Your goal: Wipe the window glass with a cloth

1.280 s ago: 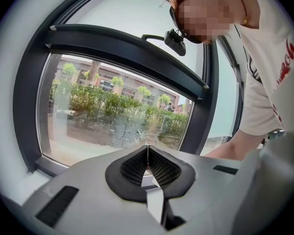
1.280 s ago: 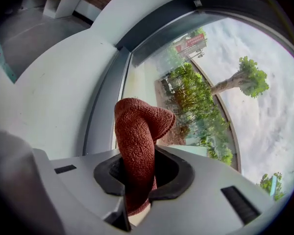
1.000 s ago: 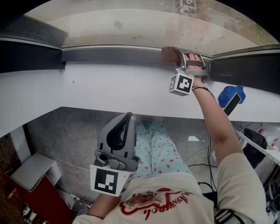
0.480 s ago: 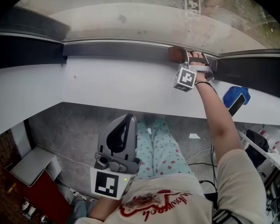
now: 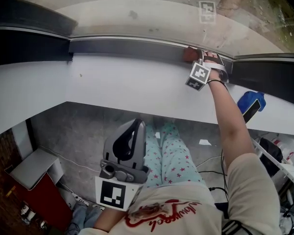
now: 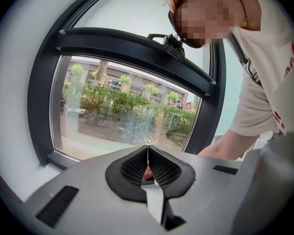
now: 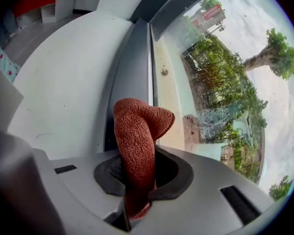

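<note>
A rust-red cloth (image 7: 137,136) is pinched in my right gripper (image 7: 139,180), its folded end sticking out past the jaws. In the head view this gripper (image 5: 206,61) reaches far forward, with the cloth (image 5: 190,54) against the dark lower window frame (image 5: 122,47), just under the window glass (image 5: 137,13). The glass (image 7: 210,82) lies right of the cloth in the right gripper view and looks dusty. My left gripper (image 5: 127,143) hangs low near my body, far from the window. Its jaws (image 6: 148,168) are shut with nothing held.
A broad white sill (image 5: 112,87) runs below the frame. A blue object (image 5: 250,102) rests on the sill to the right of my arm. A red box (image 5: 44,199) and cables lie on the grey floor below.
The right gripper has carried the cloth a little right and up along the lower frame, closer to the glass. The left gripper has stayed put.
</note>
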Demonstrator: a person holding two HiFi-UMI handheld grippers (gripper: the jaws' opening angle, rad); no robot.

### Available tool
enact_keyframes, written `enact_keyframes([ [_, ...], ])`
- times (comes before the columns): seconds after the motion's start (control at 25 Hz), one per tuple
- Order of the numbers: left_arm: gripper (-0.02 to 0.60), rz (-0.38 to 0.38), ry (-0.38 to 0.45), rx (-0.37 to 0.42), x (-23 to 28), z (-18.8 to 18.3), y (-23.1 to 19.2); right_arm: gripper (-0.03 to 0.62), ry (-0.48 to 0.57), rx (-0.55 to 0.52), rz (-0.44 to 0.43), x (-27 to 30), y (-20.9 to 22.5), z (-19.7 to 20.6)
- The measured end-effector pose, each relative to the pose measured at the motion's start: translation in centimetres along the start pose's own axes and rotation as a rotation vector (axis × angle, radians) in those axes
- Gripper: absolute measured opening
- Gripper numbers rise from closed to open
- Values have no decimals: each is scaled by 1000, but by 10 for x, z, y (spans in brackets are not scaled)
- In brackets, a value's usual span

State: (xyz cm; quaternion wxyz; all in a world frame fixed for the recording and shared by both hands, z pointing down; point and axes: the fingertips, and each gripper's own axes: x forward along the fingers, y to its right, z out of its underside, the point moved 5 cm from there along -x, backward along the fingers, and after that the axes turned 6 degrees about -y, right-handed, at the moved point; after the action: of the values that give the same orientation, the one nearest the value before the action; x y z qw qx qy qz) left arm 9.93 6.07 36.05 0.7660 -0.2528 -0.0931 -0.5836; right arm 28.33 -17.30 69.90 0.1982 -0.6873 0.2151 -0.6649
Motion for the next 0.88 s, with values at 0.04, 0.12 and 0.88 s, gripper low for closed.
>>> enact_keyframes([
  [0.04, 21, -2, 6, 2, -1, -2, 1, 81, -16, 21, -4, -2, 3, -1],
  [0.12, 21, 1, 30, 3, -4, -9, 6, 81, -25, 57, 14, -17, 17, -4],
  [0.88, 21, 197, 253, 137, -71, -111, 23, 81, 371, 85, 677, -401, 228, -79],
])
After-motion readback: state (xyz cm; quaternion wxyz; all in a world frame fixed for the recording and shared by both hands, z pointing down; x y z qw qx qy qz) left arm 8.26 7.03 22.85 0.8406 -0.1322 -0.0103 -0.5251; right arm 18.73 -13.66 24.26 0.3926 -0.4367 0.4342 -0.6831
